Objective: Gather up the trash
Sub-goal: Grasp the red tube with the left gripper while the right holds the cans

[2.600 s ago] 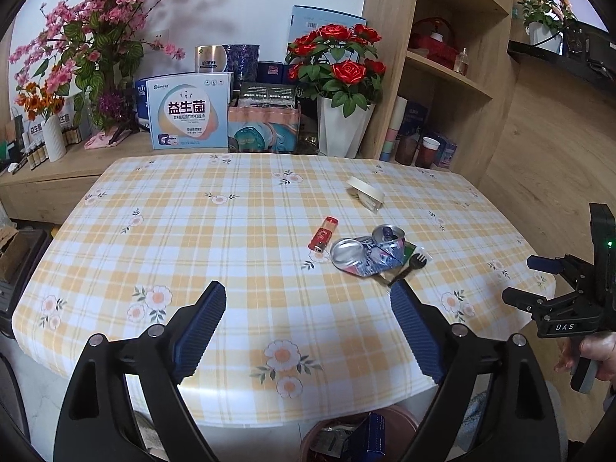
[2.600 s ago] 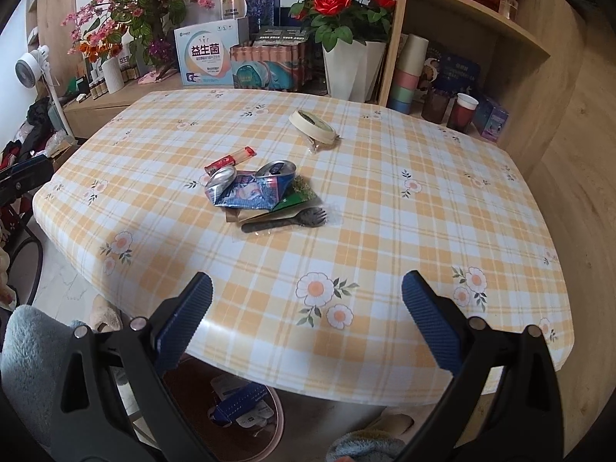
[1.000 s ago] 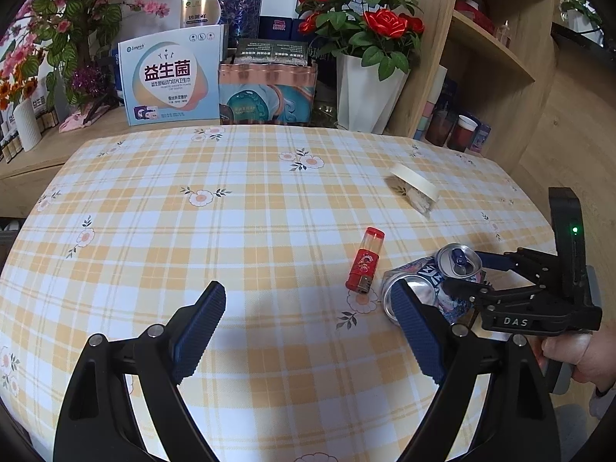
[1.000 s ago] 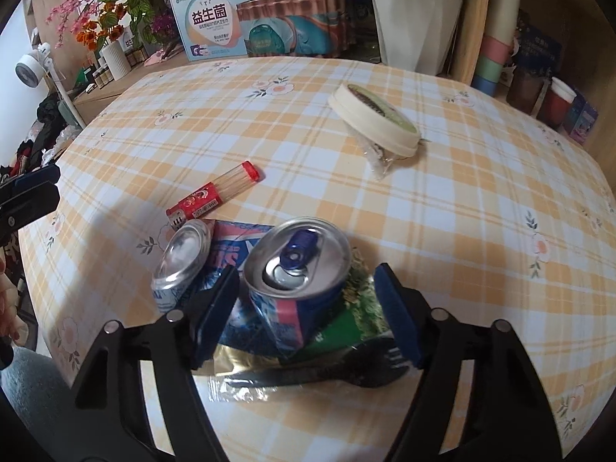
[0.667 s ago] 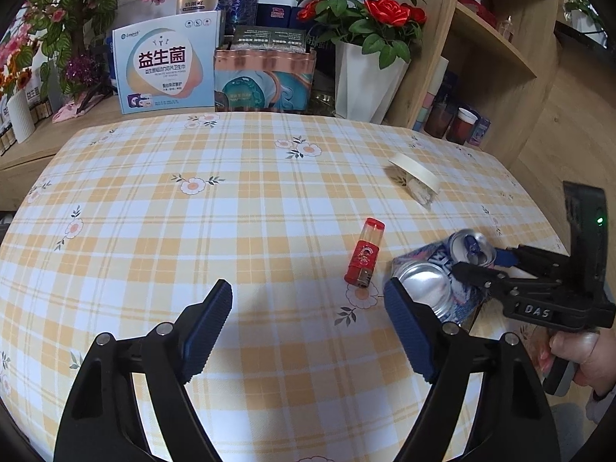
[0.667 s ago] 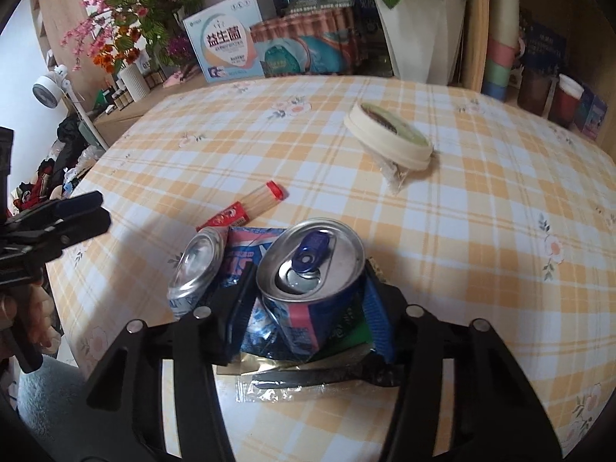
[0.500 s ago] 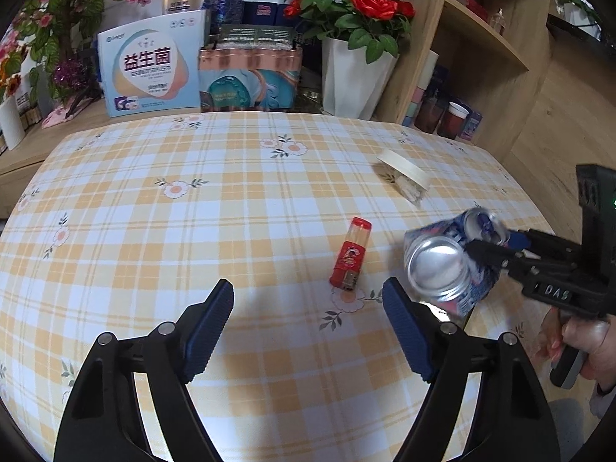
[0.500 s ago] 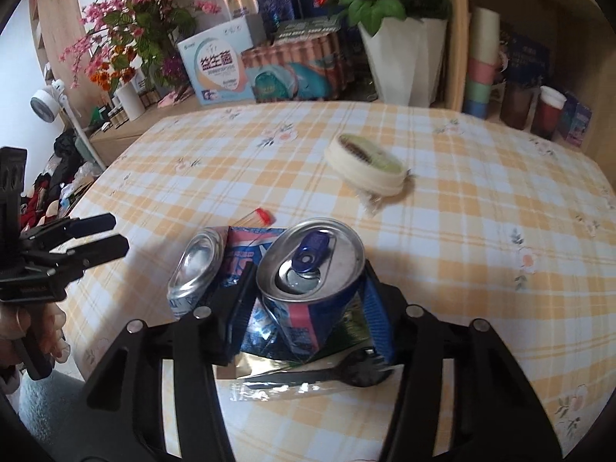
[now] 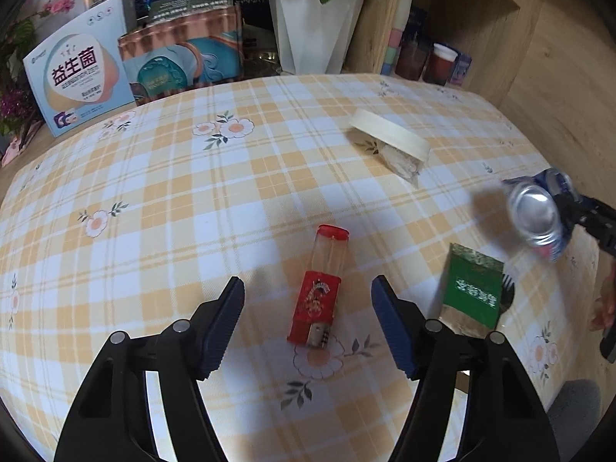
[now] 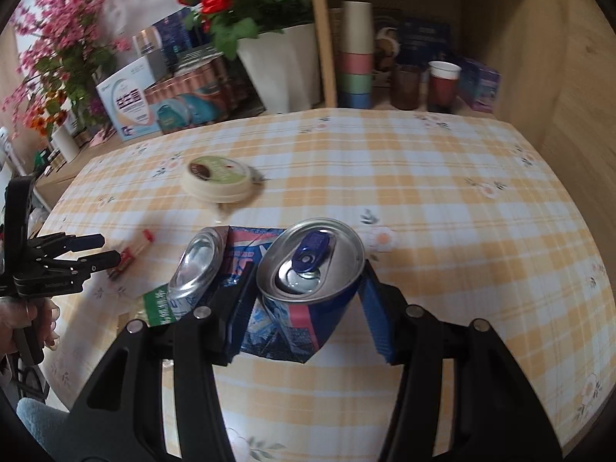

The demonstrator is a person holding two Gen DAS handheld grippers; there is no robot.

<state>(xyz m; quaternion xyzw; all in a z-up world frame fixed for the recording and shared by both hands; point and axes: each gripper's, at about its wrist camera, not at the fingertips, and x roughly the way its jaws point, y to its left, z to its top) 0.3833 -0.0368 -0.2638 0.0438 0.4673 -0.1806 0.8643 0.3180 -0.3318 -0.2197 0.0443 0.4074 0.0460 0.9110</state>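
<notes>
While the right gripper (image 10: 304, 300) clamps the crushed can (image 10: 308, 269), the left gripper (image 9: 308, 319) tilts downward.

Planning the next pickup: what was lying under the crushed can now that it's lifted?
With the crushed can up in the right gripper, a green packet lies bare on the tablecloth, a dark fork beside it. What the packet covers can't be seen.

bright daylight | soft shadows | fisheye warp, dark corners | slight motion blur

White vase (image 9: 313, 23) and stacked cups (image 10: 356, 57) stand behind checked tablecloth (image 9: 154, 192).
</notes>
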